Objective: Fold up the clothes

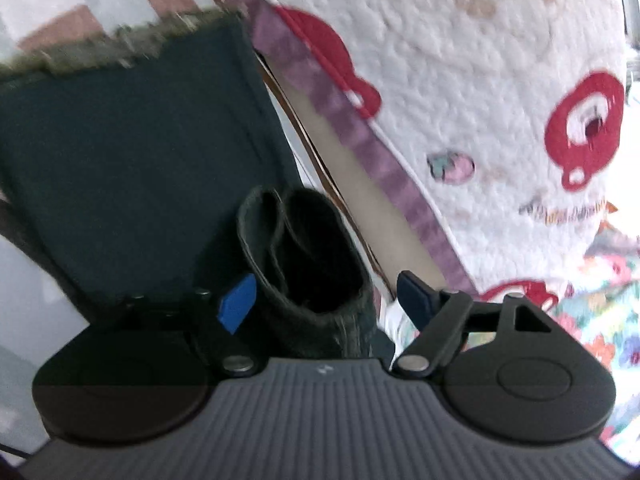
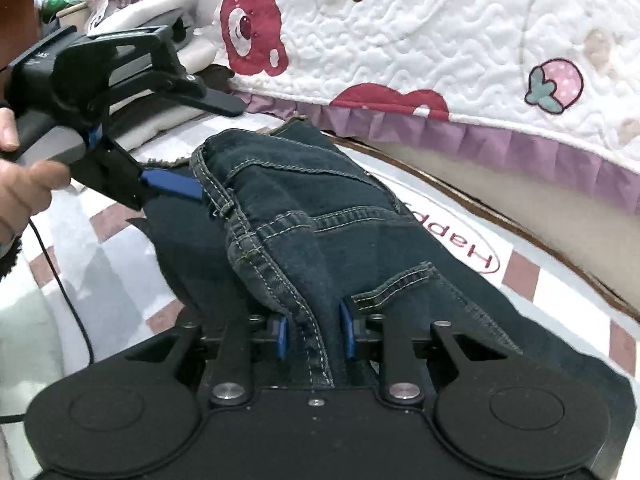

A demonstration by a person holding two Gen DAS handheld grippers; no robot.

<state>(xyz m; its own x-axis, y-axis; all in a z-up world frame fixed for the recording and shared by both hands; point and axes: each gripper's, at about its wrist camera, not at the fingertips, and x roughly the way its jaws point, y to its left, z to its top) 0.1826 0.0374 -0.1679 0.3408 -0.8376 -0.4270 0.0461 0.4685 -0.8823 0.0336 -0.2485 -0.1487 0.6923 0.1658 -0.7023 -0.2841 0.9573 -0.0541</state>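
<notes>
Denim: dark blue jeans (image 2: 320, 232) are seen lying partly folded on a checked mat (image 2: 120, 248), just beside a quilted bedspread (image 2: 440, 40) printed with red bears and strawberries.
Waistband: the stitched waist end is bunched and raised, nearest the right wrist camera.
Right gripper (image 2: 314, 332): its jaws are narrow, with a seamed fold of denim between the blue pads; whether the pads press firmly cannot be told.
Left gripper (image 1: 326, 300): its jaws are wide, with a curled roll of denim standing loose between them; no pad is seen pressing on it. In the right wrist view one blue finger is seen touching the far edge of the waistband.
Hand (image 2: 24, 188): the left gripper's handle is held by a person's hand, with a cable trailing below.
Risk, slipping: only a thin ridge is caught on the right, so the thick seam could be pulled free if lifted quickly.
Risk, uneven fold: with the left side unheld, the waistband could sag or twist and the fold be left crooked.
Risk, snagging: the frayed hem (image 1: 120, 44) or the bedspread's purple frill could be dragged along.
Writing: "Happ" is read, upside down, on the mat (image 2: 452, 236); the rest is hidden. Small lettering on the left gripper's body is too small to read.
</notes>
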